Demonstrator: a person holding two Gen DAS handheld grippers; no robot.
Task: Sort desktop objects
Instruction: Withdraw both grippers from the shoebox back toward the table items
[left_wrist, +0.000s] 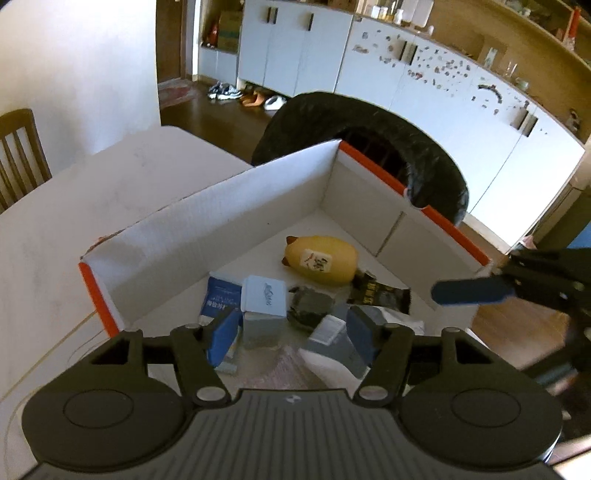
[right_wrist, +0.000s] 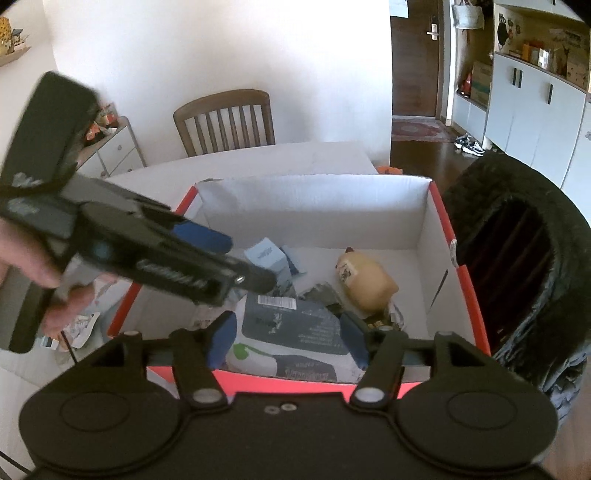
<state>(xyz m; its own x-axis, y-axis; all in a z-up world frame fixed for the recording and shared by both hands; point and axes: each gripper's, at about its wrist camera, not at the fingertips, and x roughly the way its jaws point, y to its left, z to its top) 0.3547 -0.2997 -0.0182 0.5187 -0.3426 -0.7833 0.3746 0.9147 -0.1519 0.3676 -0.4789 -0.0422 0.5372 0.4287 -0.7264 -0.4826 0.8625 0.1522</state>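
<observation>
A white cardboard box with orange-red outer sides stands on the table. Inside lie a yellow animal-shaped toy, a light blue small box, a blue packet, a dark packet and a grey-white pouch. My left gripper hangs open over these things and grips nothing. From the right, a blue finger of the other gripper reaches over the box edge. In the right wrist view my right gripper stands open above the pouch, near the box's front wall. The toy lies further back.
A chair under a black cover stands just behind the box. A wooden chair is at the table's far side. Crumpled wrappers lie on the white table left of the box. White cabinets line the wall.
</observation>
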